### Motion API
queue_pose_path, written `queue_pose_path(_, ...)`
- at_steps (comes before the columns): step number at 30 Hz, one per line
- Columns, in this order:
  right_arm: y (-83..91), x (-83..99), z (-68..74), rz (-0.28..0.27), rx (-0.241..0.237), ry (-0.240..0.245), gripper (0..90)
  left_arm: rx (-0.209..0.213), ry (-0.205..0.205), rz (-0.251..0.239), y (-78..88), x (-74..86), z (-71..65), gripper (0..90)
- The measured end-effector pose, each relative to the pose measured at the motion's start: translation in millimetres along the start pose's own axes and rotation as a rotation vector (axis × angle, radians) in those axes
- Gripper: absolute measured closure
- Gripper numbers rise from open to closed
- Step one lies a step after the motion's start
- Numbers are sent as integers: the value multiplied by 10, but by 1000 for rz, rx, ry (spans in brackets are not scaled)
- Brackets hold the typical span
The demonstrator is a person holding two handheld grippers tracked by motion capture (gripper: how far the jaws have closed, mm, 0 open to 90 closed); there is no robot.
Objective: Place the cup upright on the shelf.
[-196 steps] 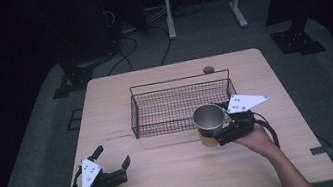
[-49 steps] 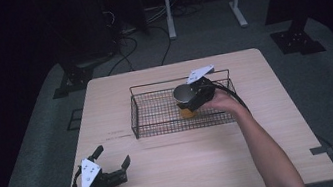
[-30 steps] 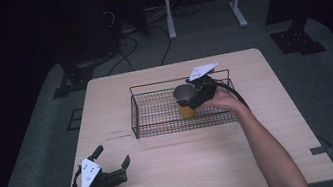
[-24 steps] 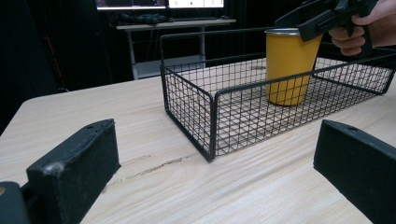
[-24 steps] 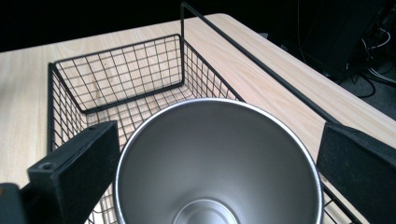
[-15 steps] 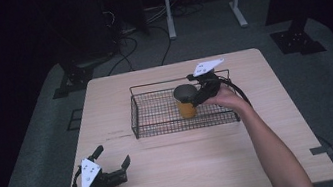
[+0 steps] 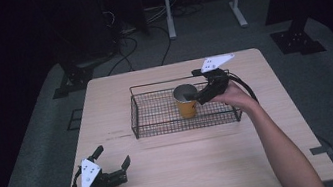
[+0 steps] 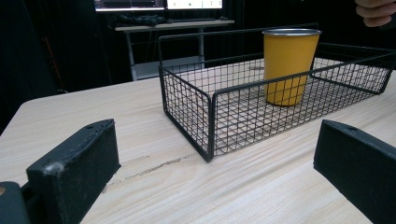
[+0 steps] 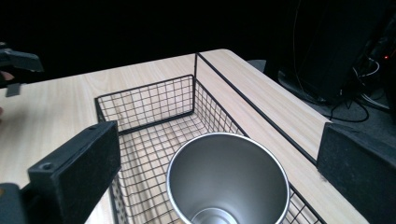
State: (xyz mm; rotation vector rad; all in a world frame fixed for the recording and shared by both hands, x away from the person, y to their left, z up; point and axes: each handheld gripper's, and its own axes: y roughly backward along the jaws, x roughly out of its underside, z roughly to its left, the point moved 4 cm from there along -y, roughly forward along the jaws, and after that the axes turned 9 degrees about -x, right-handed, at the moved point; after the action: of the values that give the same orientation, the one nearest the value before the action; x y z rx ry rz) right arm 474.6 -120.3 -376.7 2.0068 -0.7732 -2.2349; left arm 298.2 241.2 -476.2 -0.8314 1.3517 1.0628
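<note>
Dark room walls, cables on a grey floor and a white metal stand surround the pale wooden table [image 7: 186, 166] on which everything sits. At the middle of it all is the yellow metal cup with a silvery inside [image 7: 186, 101], standing upright on the mesh floor of the black wire basket [image 7: 157, 112], roughly midway along the basket and a little toward its right end. In the left gripper view the same yellow cup [image 8: 289, 65] stands straight behind the basket's near wall [image 8: 233, 116], its steel rim level and its base flat on the mesh. In the right gripper view its open mouth [image 9: 229, 179] lies just below and between the two black jaws, which are spread wide to either side of the rim and do not touch it.

The right gripper [image 7: 203, 92] hangs just to the right of the cup, above the basket, its grey three-cornered plate tilted up over the basket's far rail and its cable looping behind the hand. The person's right forearm runs from it across the basket's near right corner toward the table's front edge.

The left gripper [image 7: 113, 165] rests on the table well apart from the basket, in front of the basket's left end near the front edge of the table, held by the person's left hand. Its jaws are spread wide with nothing between them, and they point toward the basket's near left corner.
</note>
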Motion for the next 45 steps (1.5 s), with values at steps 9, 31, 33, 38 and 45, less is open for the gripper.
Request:
queue_pose_path(9,270,-43,104,-31,-4,15,0,-1,-1,1,-1,0,-1,0)
queue_pose_path(31,732,218,261,-36,1,-25,0,-1,-6,2,-2,1,-4,0)
queue_pose_path(33,778,228,281,-47,2,-27,0,-1,-6,2,-2,1,-5,0)
queue_pose_path(38,865,271,324,-56,7,-28,0,-2,-6,2,-2,1,-4,0)
queue_pose_path(45,940,331,359,-50,9,-35,0,-3,-6,3,-2,1,-4,0)
